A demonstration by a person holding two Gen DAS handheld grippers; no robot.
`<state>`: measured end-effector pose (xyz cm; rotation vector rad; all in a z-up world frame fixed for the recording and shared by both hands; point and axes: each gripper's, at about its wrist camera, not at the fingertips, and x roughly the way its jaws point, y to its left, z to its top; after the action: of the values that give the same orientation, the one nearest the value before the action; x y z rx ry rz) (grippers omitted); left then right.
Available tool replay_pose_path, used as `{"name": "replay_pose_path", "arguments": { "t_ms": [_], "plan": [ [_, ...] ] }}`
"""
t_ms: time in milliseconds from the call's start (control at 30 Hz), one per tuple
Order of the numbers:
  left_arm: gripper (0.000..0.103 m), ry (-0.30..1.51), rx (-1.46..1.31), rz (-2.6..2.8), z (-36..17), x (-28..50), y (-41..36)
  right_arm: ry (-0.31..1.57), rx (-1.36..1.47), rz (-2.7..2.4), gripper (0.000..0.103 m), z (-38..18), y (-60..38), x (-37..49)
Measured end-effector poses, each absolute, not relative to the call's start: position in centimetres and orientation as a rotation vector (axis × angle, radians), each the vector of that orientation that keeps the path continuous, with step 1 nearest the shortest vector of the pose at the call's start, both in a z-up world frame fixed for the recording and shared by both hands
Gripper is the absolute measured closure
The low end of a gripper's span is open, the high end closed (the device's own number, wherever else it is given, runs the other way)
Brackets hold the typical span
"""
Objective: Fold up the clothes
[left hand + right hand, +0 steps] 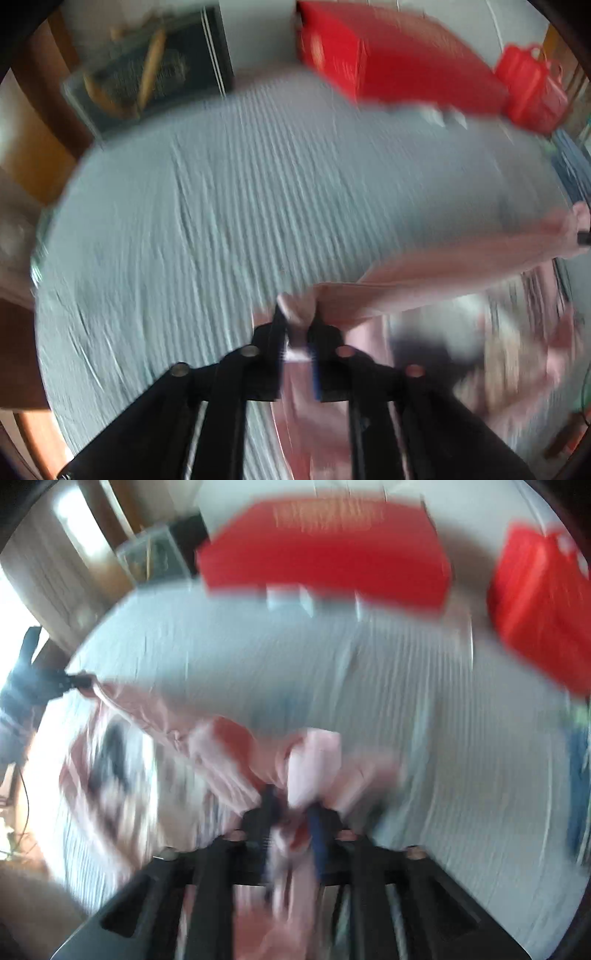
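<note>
A pink garment [424,280] with a dark print hangs stretched above a bed with a light grey-blue ribbed cover [240,192]. My left gripper [297,317] is shut on one corner of the garment. My right gripper [291,805] is shut on another bunched corner of the pink garment [310,760]. The garment's top edge runs taut between the two grippers. The left gripper also shows at the far left of the right wrist view [74,681], and the right gripper tip at the right edge of the left wrist view [583,236]. Both views are blurred by motion.
A large red box [399,59] and a red bag [532,88] lie at the bed's far end. A dark framed picture [147,70] leans against the wall. Wooden furniture [33,147] stands left of the bed. Blue cloth [580,775] lies at the right.
</note>
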<state>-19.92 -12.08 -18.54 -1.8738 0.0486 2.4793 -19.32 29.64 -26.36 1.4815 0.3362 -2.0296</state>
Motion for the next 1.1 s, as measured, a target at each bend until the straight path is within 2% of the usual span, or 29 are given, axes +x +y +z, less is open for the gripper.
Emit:
{"name": "replay_pose_path", "arguments": {
  "t_ms": [67,167,233,300,367,500,633,667,733,767,800,833,867,933,967,1033,1067,1100],
  "plan": [
    [0.078,0.026,-1.962,2.406,-19.9,-18.4,-12.4,0.331,1.605,-2.003,0.072,-27.6,31.2,-17.4],
    [0.076,-0.153,-1.954,2.375,-18.5,-17.3,-13.7,0.249,1.713,-2.030,0.072,-27.8,33.7,-16.6],
    [0.064,-0.281,-1.898,2.396,-16.6,-17.3,-14.6,0.143,1.729,-2.083,0.071,-27.5,34.7,-18.8],
    [0.034,-0.367,-1.838,2.445,-15.1,-18.0,-15.5,0.035,1.742,-2.134,0.066,-27.2,35.6,-21.0],
    [0.027,-0.389,-1.845,2.493,-15.0,-19.5,-15.8,-0.076,1.752,-2.183,0.059,-26.8,36.5,-23.3],
    [0.027,-0.405,-1.965,2.512,-17.1,-21.4,-16.2,-0.206,1.824,-2.183,0.041,-28.1,35.8,-26.3],
    [0.027,-0.368,-2.085,2.475,-20.0,-22.6,-16.1,-0.206,1.880,-2.193,0.041,-29.3,34.2,-28.8],
    [0.029,-0.366,-2.110,2.458,-20.6,-22.7,-15.9,-0.201,1.894,-2.183,0.041,-29.7,33.7,-29.2],
    [0.048,-0.362,-2.159,2.424,-22.0,-23.0,-15.6,-0.194,1.919,-2.159,0.041,-30.4,32.8,-29.8],
    [0.060,-0.324,-2.158,2.449,-22.0,-23.1,-15.4,-0.165,1.923,-2.147,0.047,-30.8,32.1,-29.9],
    [0.083,-0.277,-2.150,2.482,-21.8,-23.1,-15.2,-0.135,1.925,-2.134,0.085,-31.2,31.4,-30.0],
    [0.090,-0.230,-2.141,2.516,-21.6,-23.2,-15.0,-0.066,1.907,-2.139,0.098,-31.3,30.4,-29.8],
    [0.091,-0.231,-2.134,2.543,-21.5,-23.2,-15.1,0.026,1.867,-2.181,0.100,-30.9,29.6,-30.0],
    [0.091,-0.256,-2.122,2.594,-21.4,-23.2,-15.5,0.247,1.764,-2.385,0.100,-30.2,29.5,-30.8],
    [0.091,-0.269,-2.117,2.608,-21.3,-23.3,-15.6,0.272,1.746,-2.459,0.099,-30.3,30.3,-31.4],
    [0.091,-0.311,-2.099,2.635,-21.0,-23.2,-15.8,0.122,1.825,-2.424,0.098,-31.8,32.2,-32.7],
    [0.091,-0.345,-2.096,2.629,-20.8,-23.1,-16.1,0.152,1.835,-2.434,0.082,-32.0,32.4,-32.8],
    [0.090,-0.382,-2.095,2.618,-20.7,-23.0,-16.4,0.186,1.844,-2.446,0.060,-32.2,32.5,-32.8]
  ]
}}
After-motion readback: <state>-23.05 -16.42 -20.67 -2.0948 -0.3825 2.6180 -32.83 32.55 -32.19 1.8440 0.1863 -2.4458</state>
